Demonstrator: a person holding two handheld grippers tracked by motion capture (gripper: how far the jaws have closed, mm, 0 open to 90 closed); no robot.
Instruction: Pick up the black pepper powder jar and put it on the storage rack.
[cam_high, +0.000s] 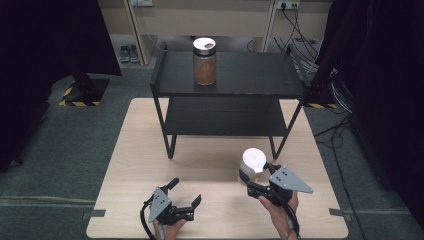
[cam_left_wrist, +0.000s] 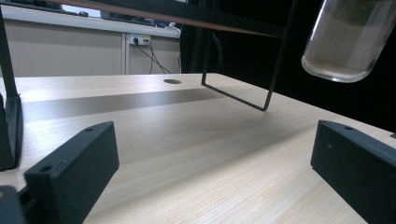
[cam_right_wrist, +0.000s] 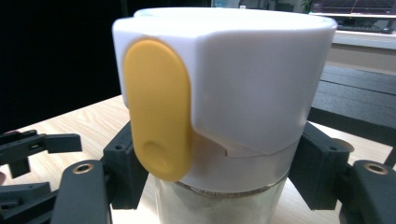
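Note:
A glass jar (cam_high: 252, 165) with a white lid and pale powder inside hangs a little above the wooden table (cam_high: 210, 210), right of centre. My right gripper (cam_high: 256, 177) is shut on the jar just under the lid. The right gripper view has the jar (cam_right_wrist: 233, 93) close up, a yellow tab (cam_right_wrist: 159, 107) on its lid and a black jaw on either side at the neck (cam_right_wrist: 219, 186). My left gripper (cam_high: 185, 192) rests open near the table's front edge, nothing between its jaws (cam_left_wrist: 212, 186). In the left gripper view the jar's bottom (cam_left_wrist: 345, 37) floats at the upper right.
A black two-tier shelf rack (cam_high: 225, 75) stands at the back of the table. On its top tier is a second jar (cam_high: 204, 62) with brown contents and a metal lid. Its thin legs (cam_left_wrist: 266, 93) reach the table ahead of my left gripper.

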